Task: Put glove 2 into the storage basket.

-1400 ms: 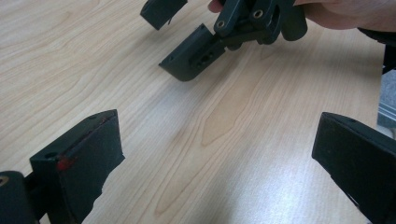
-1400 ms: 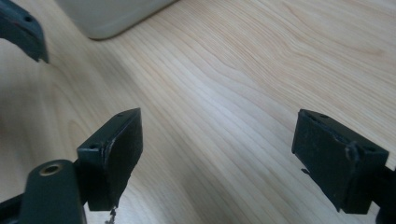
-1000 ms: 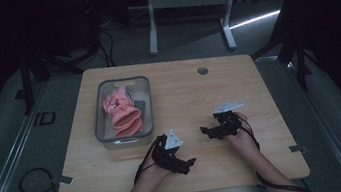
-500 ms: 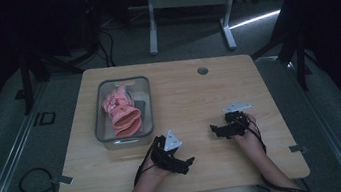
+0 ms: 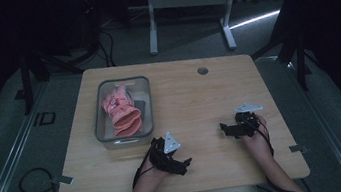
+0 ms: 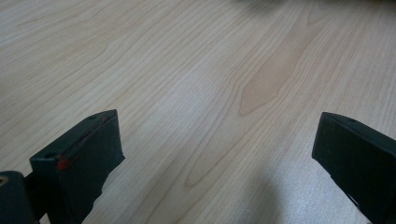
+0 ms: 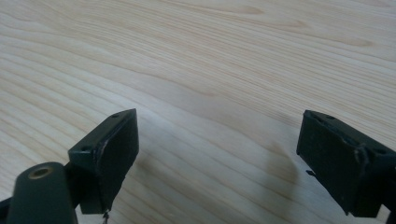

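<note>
A: Item one, nearest the person: left claw [image 5: 184, 163], black, two-jaw, resting low over the pale wooden bench [image 5: 194, 97]. Jaws wide apart, nothing between them.

B: Item two?

A: Right claw [image 5: 223, 128], same make, out to the right over bare wood. Jaws also spread wide, empty.

B: Item three, farther off?

A: Clear rectangular plastic bin [image 5: 145, 102], left of centre. Inside it, pink knitted gloves [image 5: 121, 114], bunched together, lying over something dark that I cannot make out.

B: Position relative to the claws?

A: Gloves lie ahead and left of the left claw, near it; well apart from the right claw.

B: Handling note?

A: Likely a reach into the bin. Come in from above, clear the near wall, pinch a raised fold rather than the whole bundle.
</note>
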